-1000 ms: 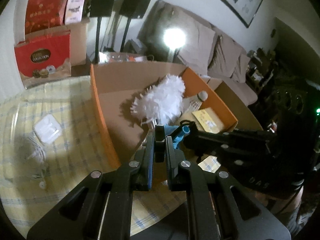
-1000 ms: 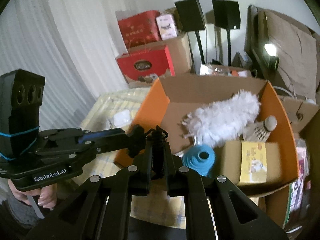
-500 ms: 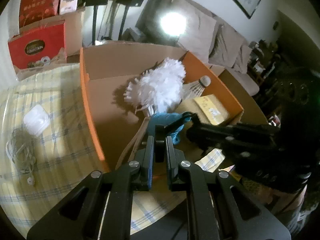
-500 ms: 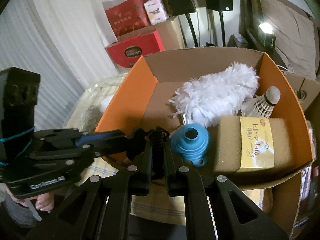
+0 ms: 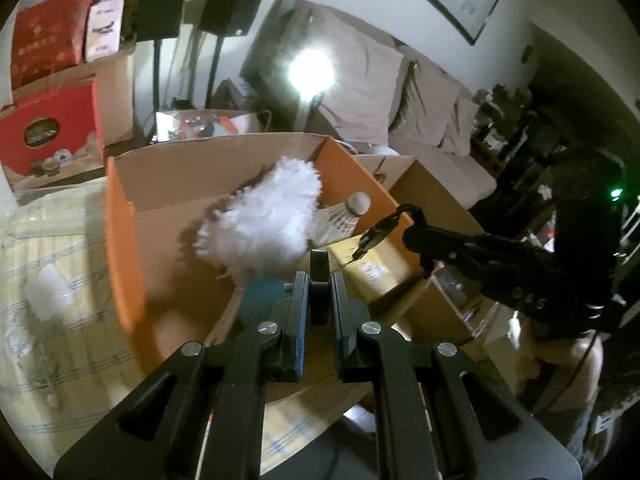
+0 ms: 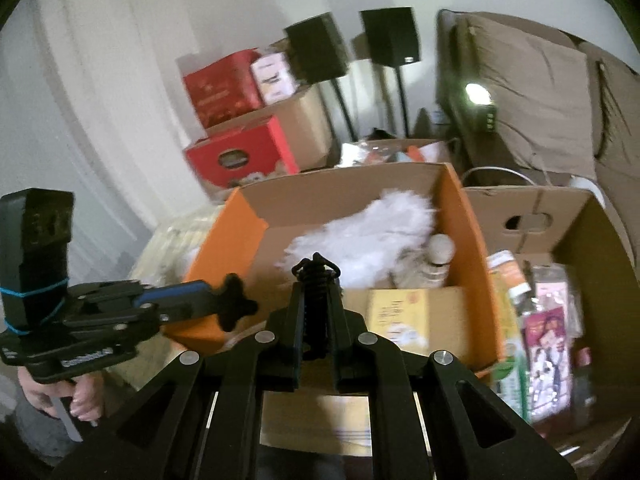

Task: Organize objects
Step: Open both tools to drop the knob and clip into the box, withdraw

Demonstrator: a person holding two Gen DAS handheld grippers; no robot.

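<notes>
An orange cardboard box [image 5: 120, 248] [image 6: 218, 248] holds a white fluffy duster [image 5: 264, 220] [image 6: 360, 236], a shuttlecock [image 5: 344, 216] [image 6: 434, 258], a yellow-labelled carton [image 6: 400, 310] and a blue funnel [image 5: 256, 296]. My left gripper [image 5: 319, 276] is shut on a small black flat piece, just above the box's near edge. My right gripper [image 6: 316, 280] is shut on a black clip with a ridged spring-like body and hangs over the box's near side. In the left wrist view the clip [image 5: 380, 232] dangles from the right gripper's tip.
A checked tablecloth [image 5: 52, 360] lies left of the box with a white plastic case [image 5: 48, 292] on it. A brown open carton [image 6: 560, 240] with packets stands right of the box. Red gift boxes [image 6: 240, 156], speaker stands and a sofa [image 5: 420, 92] are behind.
Both grippers have lifted and pulled back from the box. The blue funnel, which sat between them over the box, now lies inside it below my left gripper.
</notes>
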